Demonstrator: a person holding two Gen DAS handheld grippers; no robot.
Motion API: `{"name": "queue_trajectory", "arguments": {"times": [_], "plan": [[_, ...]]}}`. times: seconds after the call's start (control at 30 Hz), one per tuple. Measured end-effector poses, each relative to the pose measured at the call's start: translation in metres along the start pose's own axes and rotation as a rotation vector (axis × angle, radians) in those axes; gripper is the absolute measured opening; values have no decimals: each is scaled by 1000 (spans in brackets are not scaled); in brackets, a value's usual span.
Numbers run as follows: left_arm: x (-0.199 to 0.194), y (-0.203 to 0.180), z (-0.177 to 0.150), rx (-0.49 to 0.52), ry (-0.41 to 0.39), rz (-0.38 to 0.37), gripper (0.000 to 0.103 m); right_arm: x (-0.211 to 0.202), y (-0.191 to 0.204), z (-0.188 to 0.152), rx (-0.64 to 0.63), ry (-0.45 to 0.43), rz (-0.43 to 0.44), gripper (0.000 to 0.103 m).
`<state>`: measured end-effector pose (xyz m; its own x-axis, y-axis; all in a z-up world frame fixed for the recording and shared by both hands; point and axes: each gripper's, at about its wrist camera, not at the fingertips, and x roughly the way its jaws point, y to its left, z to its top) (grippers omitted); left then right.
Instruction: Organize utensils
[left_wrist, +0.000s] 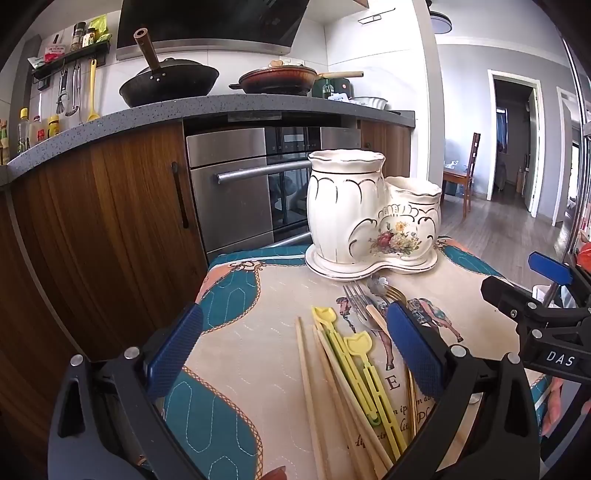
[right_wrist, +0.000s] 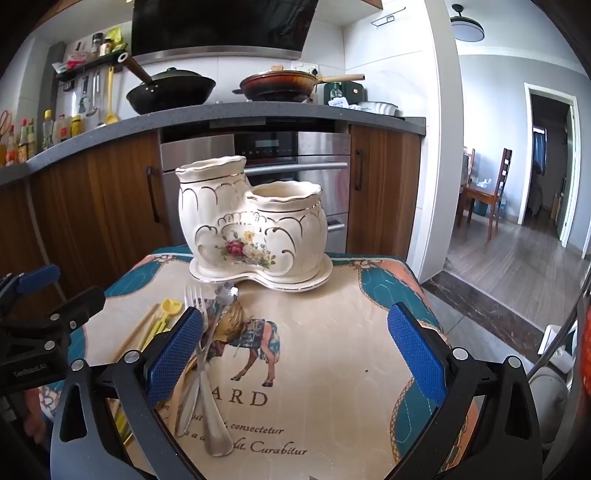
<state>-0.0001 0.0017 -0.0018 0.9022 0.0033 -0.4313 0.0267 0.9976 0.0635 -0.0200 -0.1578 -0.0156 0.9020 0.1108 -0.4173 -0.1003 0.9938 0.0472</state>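
A white ceramic utensil holder (left_wrist: 369, 218) with two cups and a flower print stands at the far end of the table; it also shows in the right wrist view (right_wrist: 255, 221). Wooden chopsticks (left_wrist: 310, 391), yellow plastic chopsticks (left_wrist: 364, 365) and metal forks (left_wrist: 356, 301) lie on the printed cloth between my left gripper's fingers. My left gripper (left_wrist: 295, 350) is open above them, holding nothing. In the right wrist view, silver forks and a spoon (right_wrist: 207, 369) and a gold spoon (right_wrist: 231, 315) lie by the left finger. My right gripper (right_wrist: 295, 350) is open and empty.
The table has a quilted cloth (right_wrist: 332, 369) with a horse print. Behind it stand wooden kitchen cabinets (left_wrist: 110, 221) and a steel oven (left_wrist: 240, 184), with pans on the counter. The right gripper's body (left_wrist: 543, 321) is at the left view's right edge.
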Motion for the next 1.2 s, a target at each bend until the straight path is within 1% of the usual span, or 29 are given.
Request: {"name": "queue_trajectory", "arguments": {"times": [0.17, 0.2, 0.3, 0.93, 1.0, 1.2], "plan": [[0, 0, 0, -1, 1, 0, 98, -3, 0, 4, 0, 1, 0, 99], [0, 0, 0, 0, 2, 0, 98, 3, 0, -3, 0, 2, 0, 99], [-1, -1, 0, 0, 2, 0, 98, 3, 0, -4, 1, 1, 0, 99], [-1, -1, 0, -1, 4, 0, 98, 0, -2, -3, 1, 7, 2, 100], [-1, -1, 0, -1, 4, 0, 98, 7, 0, -4, 0, 7, 2, 100], [-1, -1, 0, -1, 4, 0, 98, 6, 0, -3, 2, 8, 2, 99]]}}
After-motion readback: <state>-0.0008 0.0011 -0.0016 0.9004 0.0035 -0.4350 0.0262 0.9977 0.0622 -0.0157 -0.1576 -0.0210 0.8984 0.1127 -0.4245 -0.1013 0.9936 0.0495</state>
